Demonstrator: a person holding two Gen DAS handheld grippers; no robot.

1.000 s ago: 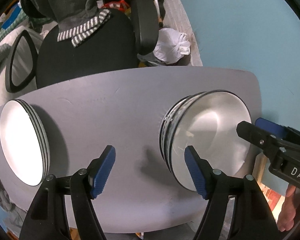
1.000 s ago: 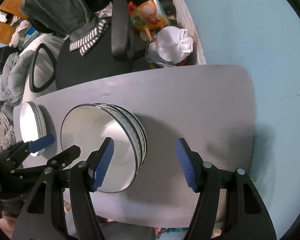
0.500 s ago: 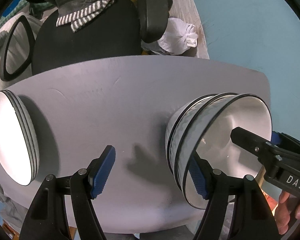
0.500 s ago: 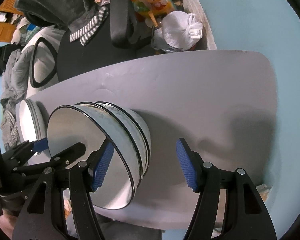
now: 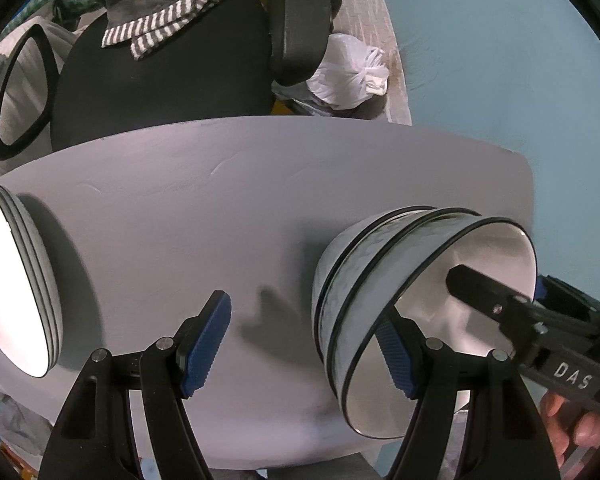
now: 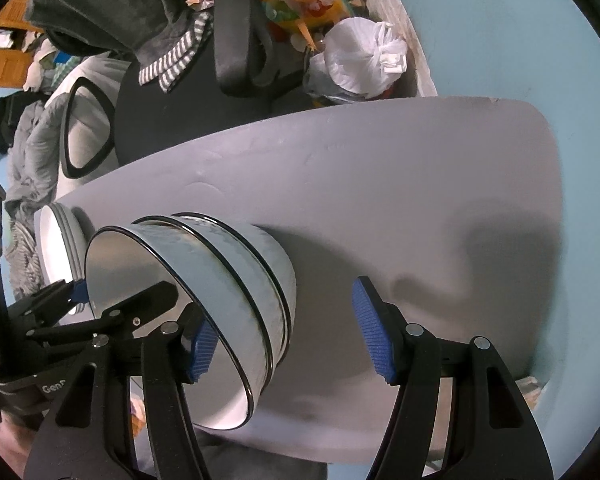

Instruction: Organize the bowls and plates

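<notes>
Nearest, my left gripper (image 5: 302, 342) and right gripper (image 6: 284, 330), both spread wide, straddle opposite rims of the stacked bowls (image 5: 384, 280) at lower right; plates (image 5: 16, 292) far left on counter (image 5: 260, 184); advise squeezing evenly, lifting level.

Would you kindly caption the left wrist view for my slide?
Open left gripper straddling the rim of stacked bowls on a grey table, plates alongside.

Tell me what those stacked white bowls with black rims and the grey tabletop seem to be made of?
The stacked white bowls with black rims look like glazed ceramic or enamelled metal: glossy insides catching the light, mottled outer walls, thin dark edge lines; I cannot tell which. The grey tabletop looks matte and painted or laminated, with faint scuffs and no grain showing.
</notes>
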